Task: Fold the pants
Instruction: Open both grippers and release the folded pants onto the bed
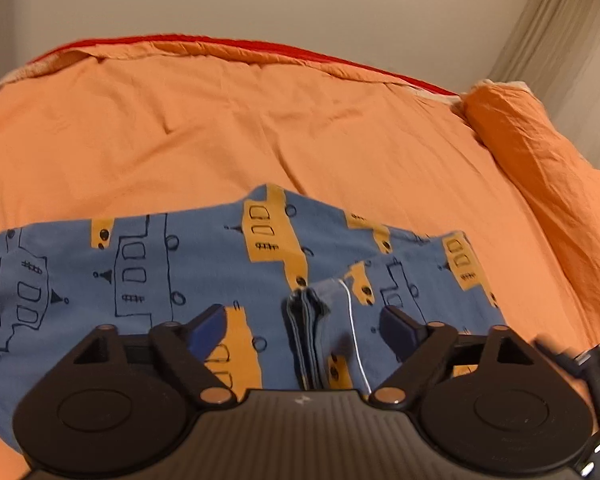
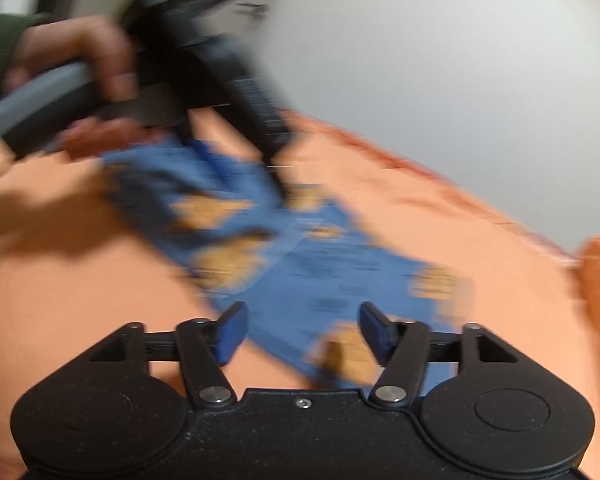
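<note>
Blue pants (image 1: 204, 264) printed with yellow buses lie folded on the orange bed cover (image 1: 220, 128). Their stacked waistband edge (image 1: 306, 340) with a white thread sits between my left gripper's fingers. My left gripper (image 1: 304, 328) is open just above the pants, holding nothing. In the blurred right wrist view, the pants (image 2: 300, 264) stretch away from my right gripper (image 2: 300, 330), which is open over their near end. The left gripper (image 2: 236, 92) shows there, held by a hand over the far end of the pants.
An orange pillow (image 1: 540, 152) lies at the right side of the bed. A red edge (image 1: 260, 46) runs along the far side against a pale wall. A curtain (image 1: 560, 32) hangs at the far right.
</note>
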The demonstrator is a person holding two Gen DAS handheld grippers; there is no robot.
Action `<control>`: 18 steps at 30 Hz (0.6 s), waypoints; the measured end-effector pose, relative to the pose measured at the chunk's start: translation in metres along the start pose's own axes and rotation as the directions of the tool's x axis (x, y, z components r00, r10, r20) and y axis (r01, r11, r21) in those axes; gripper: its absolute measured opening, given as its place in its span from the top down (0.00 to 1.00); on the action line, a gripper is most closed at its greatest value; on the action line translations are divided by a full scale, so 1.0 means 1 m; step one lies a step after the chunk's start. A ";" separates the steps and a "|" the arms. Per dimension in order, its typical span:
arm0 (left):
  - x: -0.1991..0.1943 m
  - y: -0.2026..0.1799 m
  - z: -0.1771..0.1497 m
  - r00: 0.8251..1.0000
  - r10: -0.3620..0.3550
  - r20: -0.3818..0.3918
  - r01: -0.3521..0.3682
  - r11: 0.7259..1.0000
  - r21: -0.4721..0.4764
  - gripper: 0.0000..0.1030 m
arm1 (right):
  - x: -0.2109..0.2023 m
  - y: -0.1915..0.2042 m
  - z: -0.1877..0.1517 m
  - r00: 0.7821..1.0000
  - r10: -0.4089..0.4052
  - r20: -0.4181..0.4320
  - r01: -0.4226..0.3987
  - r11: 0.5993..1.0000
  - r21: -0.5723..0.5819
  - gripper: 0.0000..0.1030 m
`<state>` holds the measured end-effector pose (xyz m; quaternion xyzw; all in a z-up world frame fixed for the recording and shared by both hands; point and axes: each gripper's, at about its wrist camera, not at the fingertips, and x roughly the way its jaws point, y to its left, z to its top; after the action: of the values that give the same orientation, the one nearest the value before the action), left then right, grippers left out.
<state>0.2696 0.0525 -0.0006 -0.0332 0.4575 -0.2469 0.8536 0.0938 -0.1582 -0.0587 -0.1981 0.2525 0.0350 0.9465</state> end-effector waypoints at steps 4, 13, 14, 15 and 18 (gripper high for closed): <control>0.023 -0.020 -0.004 0.988 0.136 0.080 -0.138 0.990 0.022 0.14 | 0.040 -0.036 0.011 0.985 -0.168 0.033 0.168 0.986 0.018 0.20; 0.034 -0.004 -0.015 0.979 0.169 0.114 -0.177 0.982 0.062 0.09 | 0.126 -0.091 -0.005 0.980 -0.186 -0.069 0.189 0.981 0.047 0.13; 0.029 -0.004 -0.015 0.979 0.166 0.117 -0.173 0.984 0.053 0.09 | 0.122 -0.097 -0.004 0.979 -0.193 -0.070 0.197 0.979 0.056 0.14; 0.024 -0.004 -0.016 0.979 0.165 0.122 -0.170 0.985 0.031 0.07 | 0.114 -0.100 -0.003 0.976 -0.207 -0.068 0.211 0.976 0.061 0.15; 0.001 -0.008 -0.025 0.982 0.121 0.142 -0.122 0.993 -0.002 0.04 | 0.071 -0.090 -0.005 0.988 -0.155 -0.024 0.157 0.983 0.095 0.15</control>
<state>0.2475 0.0493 -0.0135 -0.0197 0.3959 -0.1930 0.8975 0.1680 -0.2453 -0.0652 -0.1716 0.2453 -0.0531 0.9526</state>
